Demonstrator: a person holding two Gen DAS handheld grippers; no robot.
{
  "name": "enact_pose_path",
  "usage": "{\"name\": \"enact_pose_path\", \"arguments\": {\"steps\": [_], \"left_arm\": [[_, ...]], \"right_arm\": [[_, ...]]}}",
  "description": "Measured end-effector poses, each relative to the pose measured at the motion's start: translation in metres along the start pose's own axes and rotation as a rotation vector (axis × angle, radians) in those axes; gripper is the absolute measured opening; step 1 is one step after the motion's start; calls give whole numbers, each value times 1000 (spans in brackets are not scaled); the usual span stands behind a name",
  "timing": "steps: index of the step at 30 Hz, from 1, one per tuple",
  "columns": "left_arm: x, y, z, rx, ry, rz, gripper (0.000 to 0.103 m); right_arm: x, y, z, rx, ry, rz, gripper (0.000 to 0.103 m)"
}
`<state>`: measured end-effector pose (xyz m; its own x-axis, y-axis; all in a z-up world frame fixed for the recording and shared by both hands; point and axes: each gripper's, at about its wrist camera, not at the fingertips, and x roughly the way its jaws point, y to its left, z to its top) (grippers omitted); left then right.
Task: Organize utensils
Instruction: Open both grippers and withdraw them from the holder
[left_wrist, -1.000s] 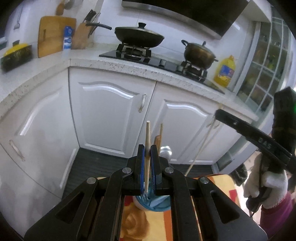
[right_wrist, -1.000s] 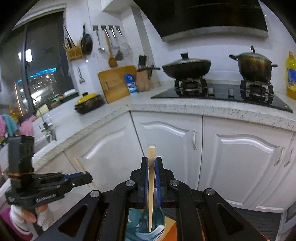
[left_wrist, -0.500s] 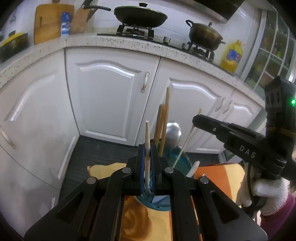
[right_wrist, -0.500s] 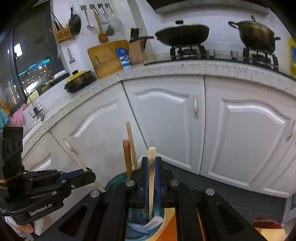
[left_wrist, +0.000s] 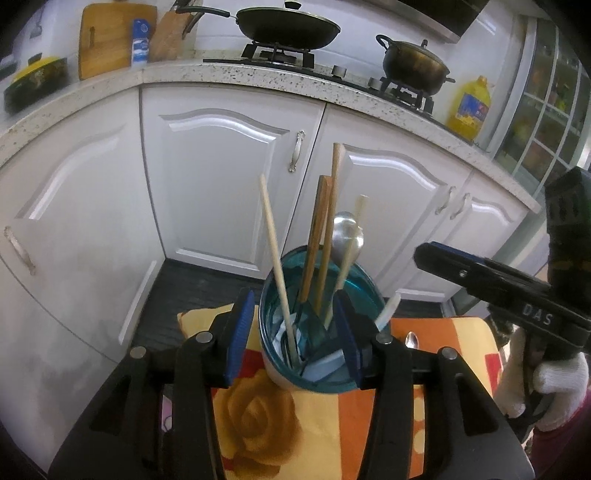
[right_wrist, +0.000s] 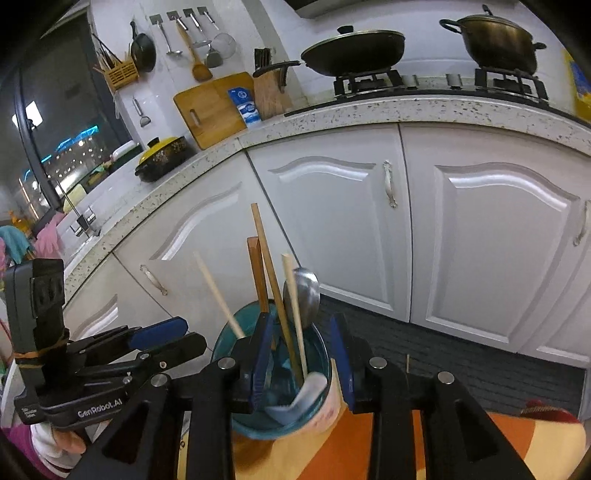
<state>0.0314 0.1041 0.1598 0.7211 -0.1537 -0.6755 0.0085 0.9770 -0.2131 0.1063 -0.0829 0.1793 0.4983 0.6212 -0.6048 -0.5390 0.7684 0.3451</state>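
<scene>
pale wooden chopsticks (left_wrist: 275, 254) now stand in the teal holder (left_wrist: 354, 373) on the orange-clothed desk (left_wrist: 436, 339). left claw (left_wrist: 295, 334) and right claw (right_wrist: 301, 363) are opening, gripping nothing; lift straight up, clear of the handles.

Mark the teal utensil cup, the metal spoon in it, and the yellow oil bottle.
teal utensil cup (left_wrist: 364, 291), left wrist view, on its far rim.
metal spoon (left_wrist: 347, 236), left wrist view, on its bowl.
yellow oil bottle (left_wrist: 469, 109), left wrist view, on its label.
</scene>
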Motion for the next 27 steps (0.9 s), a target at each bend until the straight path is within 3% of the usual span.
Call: {"name": "enact_pose_path", "arguments": {"steps": [10, 27], "left_arm": [[-25, -21, -20, 25, -36, 51, 44], [-42, -63, -57, 62, -39, 45, 44]], "right_arm": [[-29, 9, -30, -11, 3, -49, 37], [-82, -1, -82, 7, 5, -132, 41]]}}
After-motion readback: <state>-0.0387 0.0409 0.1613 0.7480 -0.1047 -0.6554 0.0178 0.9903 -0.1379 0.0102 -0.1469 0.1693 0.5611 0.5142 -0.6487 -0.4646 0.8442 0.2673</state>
